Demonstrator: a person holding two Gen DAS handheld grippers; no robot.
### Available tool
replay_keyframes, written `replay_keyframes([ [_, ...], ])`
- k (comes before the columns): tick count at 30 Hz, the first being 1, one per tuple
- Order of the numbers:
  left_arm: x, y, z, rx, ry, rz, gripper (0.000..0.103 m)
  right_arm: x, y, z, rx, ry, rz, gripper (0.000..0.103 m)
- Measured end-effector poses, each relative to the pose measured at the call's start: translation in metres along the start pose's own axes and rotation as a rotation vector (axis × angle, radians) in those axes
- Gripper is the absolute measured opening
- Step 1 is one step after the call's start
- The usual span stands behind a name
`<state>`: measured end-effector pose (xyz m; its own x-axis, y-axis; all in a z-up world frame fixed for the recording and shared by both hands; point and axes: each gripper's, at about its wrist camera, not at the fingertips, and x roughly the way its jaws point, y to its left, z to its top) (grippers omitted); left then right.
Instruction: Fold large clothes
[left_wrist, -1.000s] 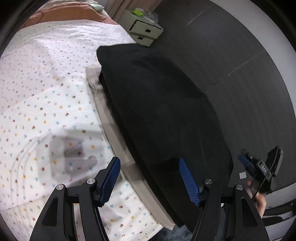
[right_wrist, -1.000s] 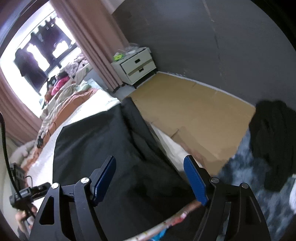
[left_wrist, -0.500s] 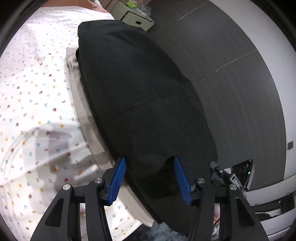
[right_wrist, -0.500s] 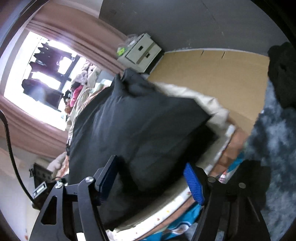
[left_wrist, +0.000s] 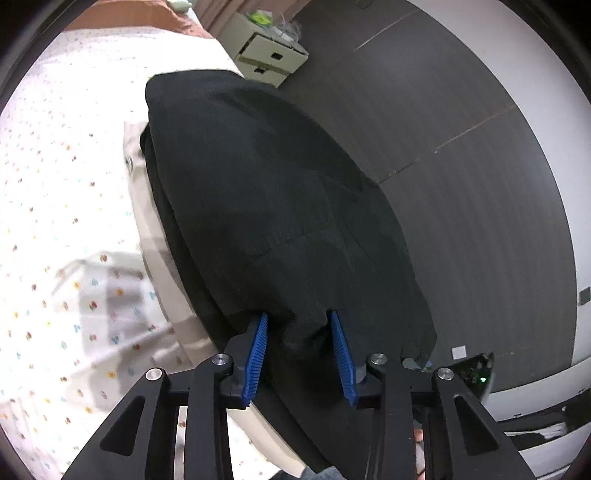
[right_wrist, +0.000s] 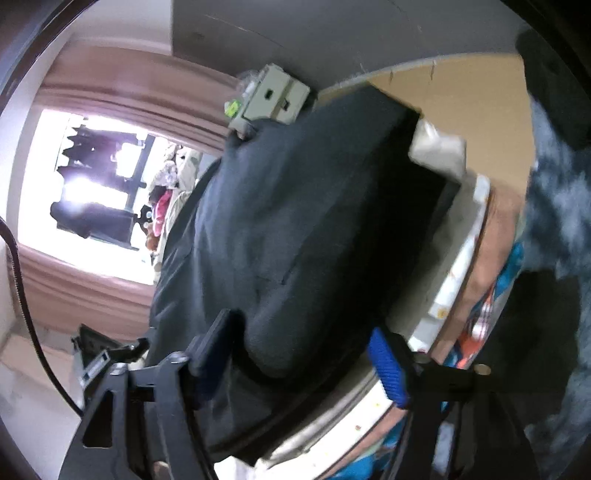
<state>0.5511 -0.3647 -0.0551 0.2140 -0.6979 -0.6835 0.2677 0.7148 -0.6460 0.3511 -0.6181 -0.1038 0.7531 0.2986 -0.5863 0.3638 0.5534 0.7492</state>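
A large black garment (left_wrist: 266, 206) lies stretched along the bed's edge over a beige cloth (left_wrist: 146, 206). My left gripper (left_wrist: 298, 317) sits at its near end. Its jaws are closing, and a bunched fold of the black cloth bulges between the blue pads (left_wrist: 258, 354). In the right wrist view the same black garment (right_wrist: 295, 206) fills the middle. My right gripper (right_wrist: 300, 325) is at its near rounded edge with its jaws closing. The cloth sits between the fingers, with a gap still showing beside the right blue pad (right_wrist: 388, 369).
The bed has a white dotted sheet (left_wrist: 55, 177). A white nightstand (left_wrist: 269, 55) stands by the dark wall at the bed's far end. Flat cardboard (right_wrist: 480, 96), a grey fluffy rug (right_wrist: 554, 229) and a dark clothes pile (right_wrist: 546, 74) are on the floor beside the bed.
The left gripper came forward onto the garment's near end and narrowed around a fold. The right gripper dropped, rolled and reached the garment's edge, its jaws narrowing too.
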Motion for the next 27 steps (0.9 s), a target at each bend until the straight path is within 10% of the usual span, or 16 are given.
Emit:
replay_keyframes([
  [2,0.000,0.000,0.003,0.017,-0.011,0.019,0.037,-0.007,0.013,0.003,-0.058,-0.034,-0.025,0.038],
  [10,-0.024,0.004,0.006,0.021,-0.033,0.080,0.039,-0.008,0.022,0.012,-0.101,-0.057,-0.076,0.034],
  [27,-0.125,-0.005,-0.045,0.094,-0.138,0.088,0.091,-0.091,0.079,-0.026,-0.240,-0.146,-0.180,0.094],
])
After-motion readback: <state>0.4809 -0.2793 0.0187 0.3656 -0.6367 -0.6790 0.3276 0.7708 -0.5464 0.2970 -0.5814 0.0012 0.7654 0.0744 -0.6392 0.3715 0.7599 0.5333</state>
